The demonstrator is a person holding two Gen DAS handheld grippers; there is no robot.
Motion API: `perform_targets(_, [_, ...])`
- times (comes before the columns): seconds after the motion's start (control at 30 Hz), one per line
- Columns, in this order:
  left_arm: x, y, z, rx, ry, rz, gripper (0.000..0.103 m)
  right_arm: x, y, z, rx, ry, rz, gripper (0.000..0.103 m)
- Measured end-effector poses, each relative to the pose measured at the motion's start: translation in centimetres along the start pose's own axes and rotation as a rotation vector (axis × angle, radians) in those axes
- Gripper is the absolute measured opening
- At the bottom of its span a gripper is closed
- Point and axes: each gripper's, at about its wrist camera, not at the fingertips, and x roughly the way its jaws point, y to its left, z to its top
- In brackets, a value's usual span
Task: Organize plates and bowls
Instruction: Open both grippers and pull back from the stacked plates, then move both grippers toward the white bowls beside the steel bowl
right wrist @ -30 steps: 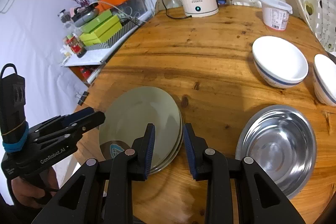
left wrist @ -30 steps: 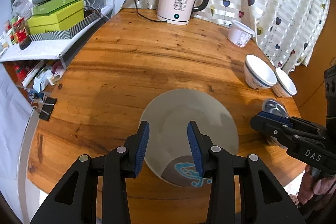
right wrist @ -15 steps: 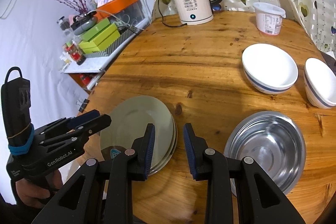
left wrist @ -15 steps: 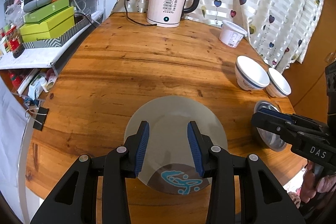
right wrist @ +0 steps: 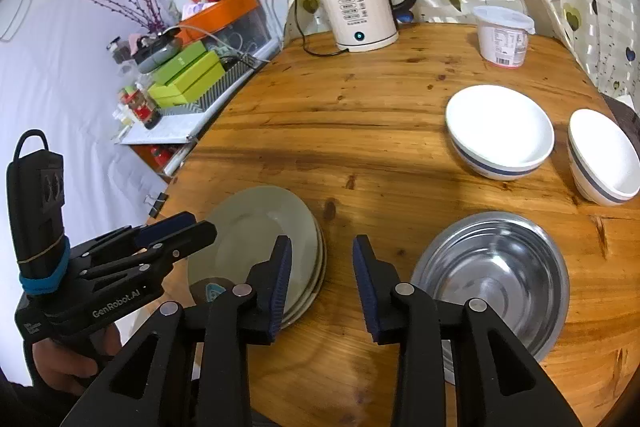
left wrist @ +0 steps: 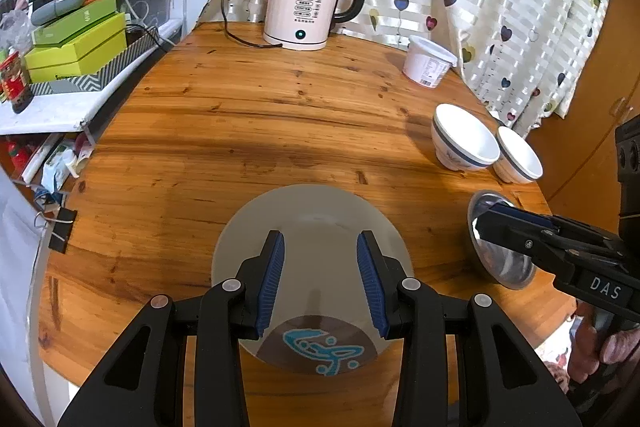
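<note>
Plates (right wrist: pixel 260 227), stacked, grey-green glazed, at least two: rest on the round wooden bench (right wrist: pixel 380 131), under and ahead of the left claw (left wrist: pixel 320 275), just left of the right claw (right wrist: pixel 322 283). Likely ceramic: stiff, fairly heavy, slick, chippable. Take at the rim overhang, one pad above, one below.

Steel bowl (right wrist: pixel 492 275): just right of the right claw. Judged light, rigid, slippery, dent-proof. Pinch the thin rim.

White bowls, blue band, two (right wrist: pixel 500 131) (right wrist: pixel 604 155): well ahead and right of the right claw, side by side. Fragile; grip across the wall near the lip.

Left claw: spread, holding nothing. Right claw: jaws opening, nothing between them.
</note>
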Motion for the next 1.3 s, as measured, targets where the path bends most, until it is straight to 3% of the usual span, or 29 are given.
perform_targets(0.3, [0.6, -1.5, 0.5, 0.030, 0.016, -0.028, 0.039, -1.7, -2.9, -0.3, 0.052, -0.029, -0.025, 0.043])
perform_targets(0.63, [1.6, -4.1, 1.7, 0.091, 0.035, -0.061, 0.039, -3.5, -6.0, -0.2, 0.095, -0.088, -0.049, 0.043])
perform_targets(1.3, [4.1, -8.8, 4.7, 0.136, 0.065, -0.134, 0.039, -4.2, -11.6, 0.1, 0.209, -0.097, -0.109, 0.040])
